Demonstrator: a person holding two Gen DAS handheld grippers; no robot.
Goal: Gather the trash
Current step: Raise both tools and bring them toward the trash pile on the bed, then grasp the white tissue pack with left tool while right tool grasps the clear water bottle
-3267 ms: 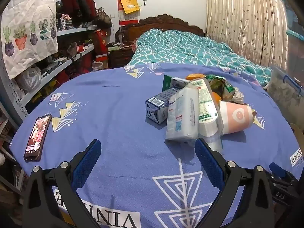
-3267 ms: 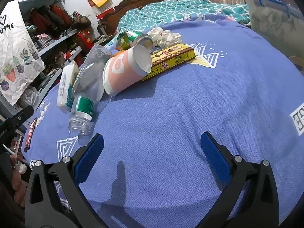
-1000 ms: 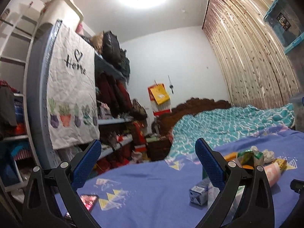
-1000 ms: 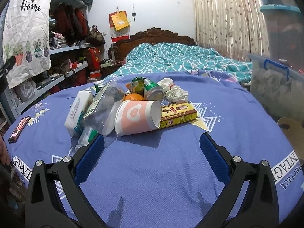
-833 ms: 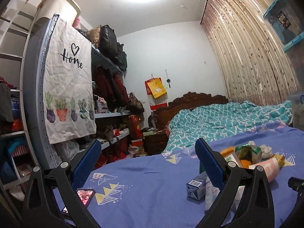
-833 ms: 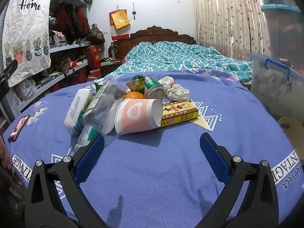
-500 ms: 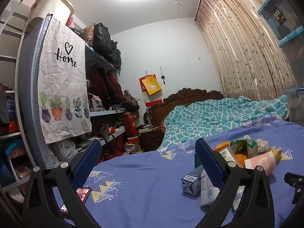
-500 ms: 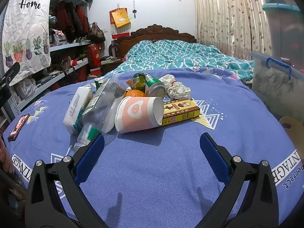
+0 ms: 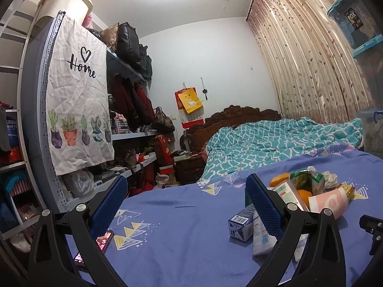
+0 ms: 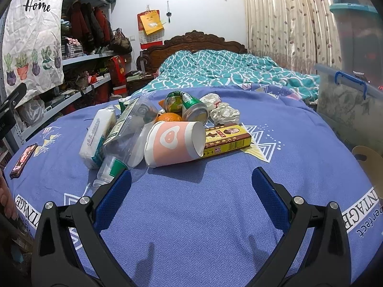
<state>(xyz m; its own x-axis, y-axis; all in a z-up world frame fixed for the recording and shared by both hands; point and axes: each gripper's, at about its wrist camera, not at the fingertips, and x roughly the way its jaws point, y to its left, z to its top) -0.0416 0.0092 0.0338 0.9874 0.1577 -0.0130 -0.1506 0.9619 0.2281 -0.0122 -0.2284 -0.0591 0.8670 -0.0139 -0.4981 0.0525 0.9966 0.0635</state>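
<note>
- Compared with the view a few seconds earlier, the left gripper had tipped up from looking down on the pile to looking across the room, while the right gripper had pulled back and levelled, so the whole heap sat ahead of it.
- Both claws stood wide apart and empty; nothing was pinched in either.
- The trash lay heaped near the middle of the blue tablecloth, well clear of every edge.
- Front of the heap: a pink paper cup on its side, mouth turned to the right, touching a yellow carton that lay flat behind it.
- To the left, a clear plastic bottle slanted down toward the near edge, leaning against a white tissue pack.
- Behind them: a green can on its side, an orange, and crumpled paper.
- A small milk box showed in the left view, on the heap's left flank.
- A phone lay near the table's left edge; probably not trash.
- Judgement: everything looked light. The cup would likely crush, so pinch it gently across its rim or wall. The bottle looked slick and round, so the neck would be safer. The paper was soft; grab it anywhere.
- Lifting the cup first risked shifting the bottle beside it.
</note>
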